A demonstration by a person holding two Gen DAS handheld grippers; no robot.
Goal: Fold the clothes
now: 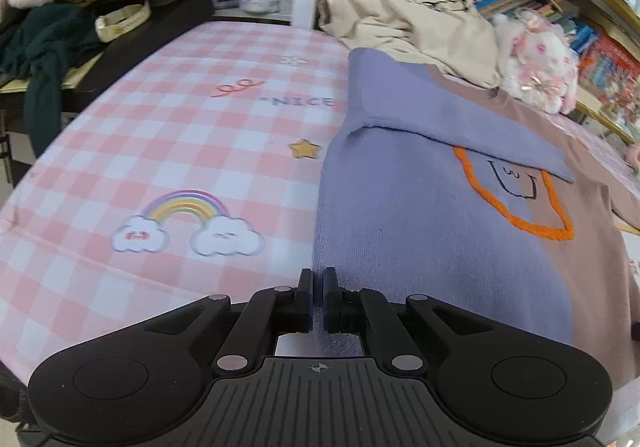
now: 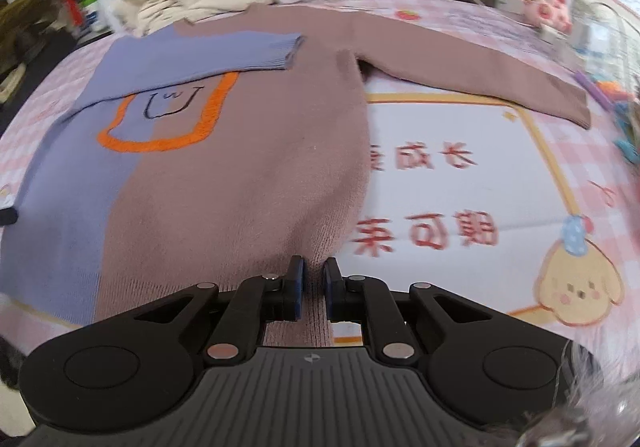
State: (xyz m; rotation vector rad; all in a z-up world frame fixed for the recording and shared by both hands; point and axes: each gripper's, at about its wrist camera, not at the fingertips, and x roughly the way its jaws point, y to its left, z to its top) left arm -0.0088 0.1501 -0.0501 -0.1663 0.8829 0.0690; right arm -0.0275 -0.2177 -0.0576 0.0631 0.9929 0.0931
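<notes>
The sweater (image 2: pixel 240 175) lies flat on the checked bed (image 1: pixel 160 135), its blue sleeve (image 2: pixel 208 51) already folded across the chest and the brown sleeve (image 2: pixel 460 63) spread out. The left gripper (image 1: pixel 319 283) has its jaws closed on the blue hem corner. The right gripper (image 2: pixel 313 273) has its jaws closed on the brown hem. Each grip is thin, so the knit may slip out when lifted. An uneven pull would skew the fold and could shift the folded sleeve.
</notes>
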